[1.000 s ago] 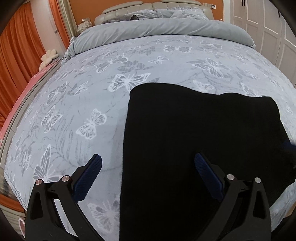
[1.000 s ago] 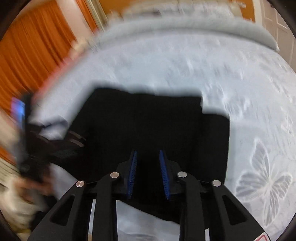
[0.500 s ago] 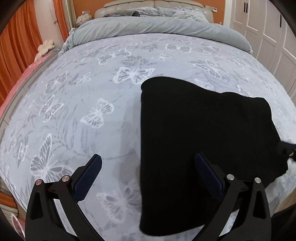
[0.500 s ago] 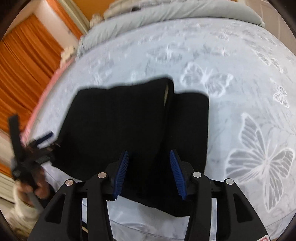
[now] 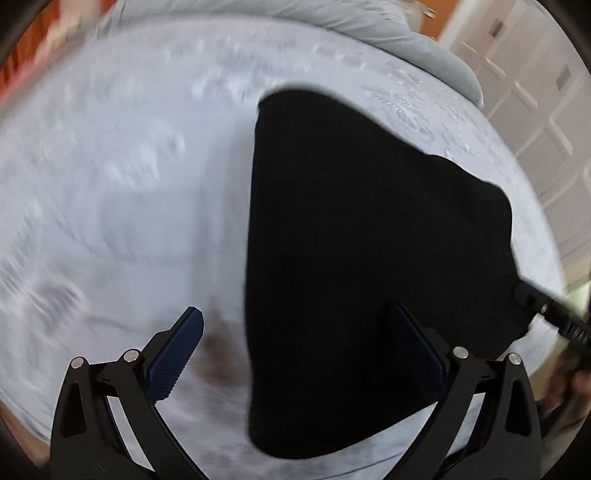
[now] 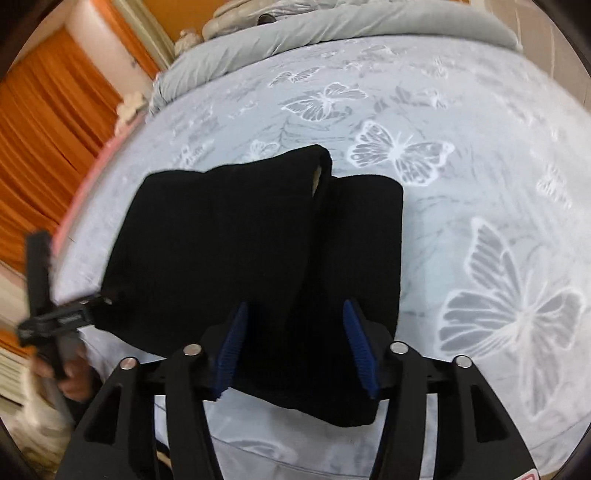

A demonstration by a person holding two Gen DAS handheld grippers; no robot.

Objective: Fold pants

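Observation:
The black pants (image 5: 369,258) lie folded in a compact stack on the bed near its front edge. In the right wrist view the pants (image 6: 240,251) show a top layer folded over a lower one. My left gripper (image 5: 295,354) is open and empty, above the stack's left edge. My right gripper (image 6: 297,350) is open, its jaws on either side of the stack's near edge, holding nothing. Each gripper shows at the edge of the other view.
The bed has a pale blue cover (image 6: 480,184) with white butterflies. A grey duvet (image 6: 332,26) is bunched at the head. Orange curtains (image 6: 44,147) hang at the left. White cupboard doors (image 5: 535,92) stand at the right.
My right gripper has opened wider and moved back toward the stack's near edge. My left gripper has swung left and tilted; its view is now blurred.

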